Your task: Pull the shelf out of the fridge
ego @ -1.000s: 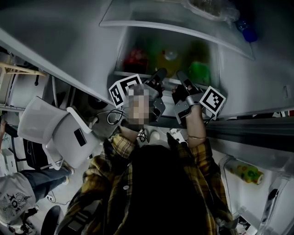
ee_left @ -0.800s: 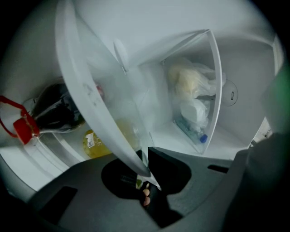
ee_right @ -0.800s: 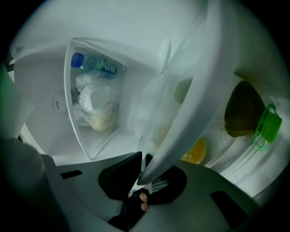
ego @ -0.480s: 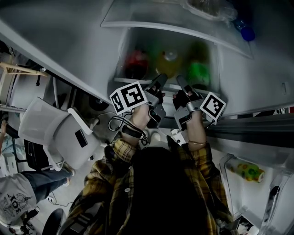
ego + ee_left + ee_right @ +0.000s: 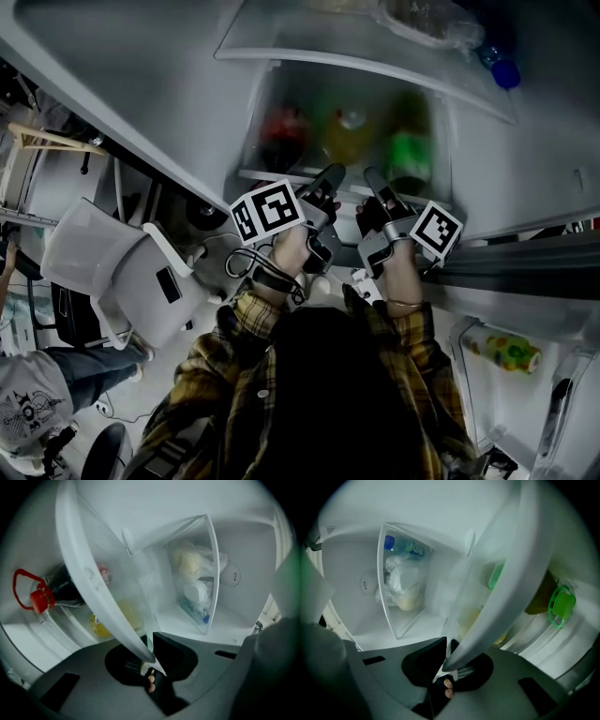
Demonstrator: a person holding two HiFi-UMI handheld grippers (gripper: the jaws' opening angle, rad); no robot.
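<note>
The fridge shelf (image 5: 281, 178) is a clear pane with a white front rim, and bottles show beneath it. My left gripper (image 5: 330, 178) and right gripper (image 5: 375, 180) sit side by side on the middle of that rim. In the left gripper view the rim (image 5: 93, 583) runs diagonally down into the left gripper (image 5: 151, 648), which is shut on it. In the right gripper view the rim (image 5: 506, 573) ends between the jaws of the right gripper (image 5: 449, 656), likewise clamped.
Under the shelf stand a dark red-capped bottle (image 5: 42, 599), a yellow bottle (image 5: 349, 131) and a green-capped bottle (image 5: 560, 604). A higher shelf (image 5: 375, 66) carries a plastic bag (image 5: 403, 585) and a blue-capped bottle (image 5: 503, 70). A white chair (image 5: 122, 272) stands at the left.
Both grippers stay clamped on the shelf rim. Hands, rim and bottles all sit slightly lower in the head view than a second ago.
</note>
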